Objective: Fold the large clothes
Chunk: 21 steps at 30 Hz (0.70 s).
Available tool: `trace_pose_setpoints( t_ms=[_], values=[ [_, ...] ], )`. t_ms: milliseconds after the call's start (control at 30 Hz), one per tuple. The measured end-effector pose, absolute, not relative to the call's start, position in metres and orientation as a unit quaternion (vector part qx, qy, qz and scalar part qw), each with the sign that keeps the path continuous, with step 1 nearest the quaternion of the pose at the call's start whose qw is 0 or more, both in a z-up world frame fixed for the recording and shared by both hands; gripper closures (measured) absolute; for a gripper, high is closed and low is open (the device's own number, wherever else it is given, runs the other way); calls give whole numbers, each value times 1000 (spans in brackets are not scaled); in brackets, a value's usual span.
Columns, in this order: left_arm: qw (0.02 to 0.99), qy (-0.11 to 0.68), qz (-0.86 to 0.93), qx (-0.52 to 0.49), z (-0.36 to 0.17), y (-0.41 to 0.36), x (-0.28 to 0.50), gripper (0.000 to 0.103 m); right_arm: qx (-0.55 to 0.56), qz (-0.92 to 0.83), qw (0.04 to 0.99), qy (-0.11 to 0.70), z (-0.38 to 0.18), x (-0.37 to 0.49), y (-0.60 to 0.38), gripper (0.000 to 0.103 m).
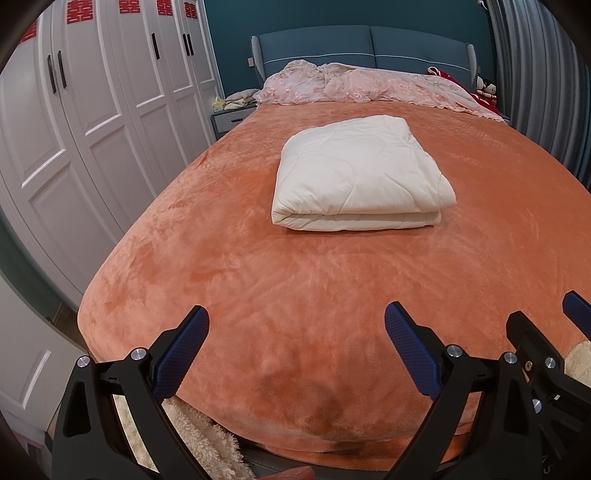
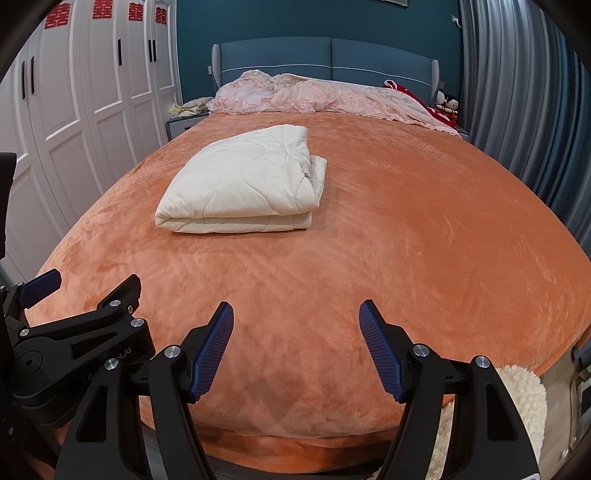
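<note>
Folded quilt [image 1: 360, 171] flat on bed [image 1: 258, 295], fold edge toward camera.

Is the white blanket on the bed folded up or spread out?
Folded. The white blanket sits as a thick neat block on the orange bed cover, with stacked layers showing along its near edge.

I read red double-happiness 囍 cutouts [image 2: 102, 10] on the white wardrobe doors [image 2: 107, 74], plus partly hidden lettering ending ".AI" on my left gripper [image 2: 94, 288].
</note>
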<state>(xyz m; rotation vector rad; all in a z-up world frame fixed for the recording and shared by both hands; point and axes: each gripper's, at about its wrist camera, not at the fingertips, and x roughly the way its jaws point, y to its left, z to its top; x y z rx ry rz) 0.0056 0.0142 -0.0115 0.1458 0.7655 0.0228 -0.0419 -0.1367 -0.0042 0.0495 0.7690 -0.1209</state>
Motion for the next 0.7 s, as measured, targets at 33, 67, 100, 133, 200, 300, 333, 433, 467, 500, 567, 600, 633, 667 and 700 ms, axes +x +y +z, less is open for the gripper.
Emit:
trace_pose_setpoints(
  t_ms=[33,67,100,133,200,300,333,433,467,500,567,600,633,667,700],
  values=[
    [925,373,11,71,-11,14,6,10,24,-59,925,375,-4,-42,-137,34],
    [925,373,11,71,-11,15,5,10,24,-59,925,375,-5,-42,-138,34],
    [925,373,11,70,-11,14,6,10,24,-59,925,375,-4,-42,-137,34],
    [925,373,11,71,-11,14,6,10,24,-59,925,375,-5,-41,-138,34],
    [925,373,11,71,-11,14,6,10,24,-59,925,375,-5,-42,-138,34],
    [925,373,11,71,-12,15,5,11,25,-59,924,376,-4,-42,-137,34],
    [925,373,11,71,-12,14,5,11,25,-59,925,375,-4,-42,-137,34],
    [925,373,11,72,-12,14,4,11,24,-60,924,376,-4,-42,-137,34],
    [925,373,11,72,-12,15,5,11,25,-60,924,376,-4,-42,-138,34],
    [925,373,11,70,-12,14,5,12,25,-60,924,376,-4,-43,-137,34],
    [924,378,8,65,-13,15,5,13,25,-60,924,376,-4,-43,-138,34],
    [923,379,9,64,-13,15,5,13,25,-59,924,377,-4,-43,-137,34],
    [923,381,10,63,-13,16,5,13,25,-59,924,376,-5,-43,-137,34],
    [923,380,11,64,-13,15,5,13,23,-59,924,376,-4,-43,-136,34],
    [923,379,11,65,-13,14,5,14,23,-60,924,376,-4,-44,-136,34]
  ],
)
